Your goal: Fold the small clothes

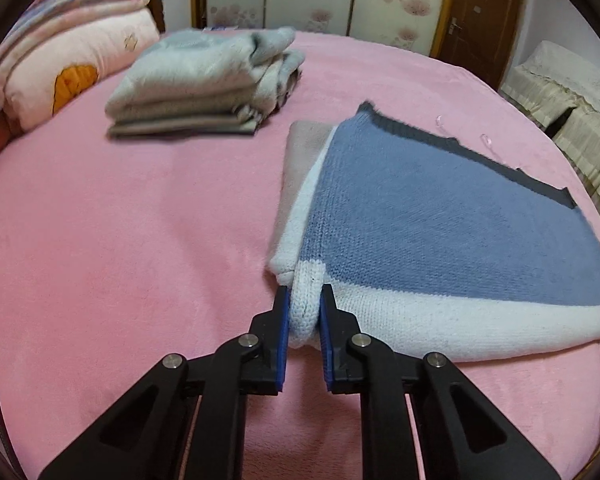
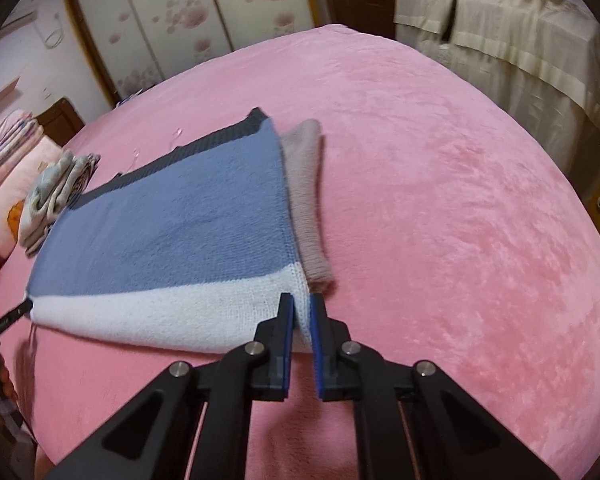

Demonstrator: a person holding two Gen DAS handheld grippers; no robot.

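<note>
Blue-and-white sweater [image 1: 440, 216] lies flat on pink bed [image 1: 120, 240]. Left claw [image 1: 304, 300] clamped on its near white corner; right claw [image 2: 301, 308] clamped on other white corner. Folded pile [image 1: 204, 84] behind.

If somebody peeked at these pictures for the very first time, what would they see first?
The blue-and-white knitted sweater lying flat on the pink bed cover jumps out first. The left gripper pinches one corner of its near white edge and the right gripper pinches the other. Further back, near the pillow, sits a neat pile of folded grey clothes.
</note>
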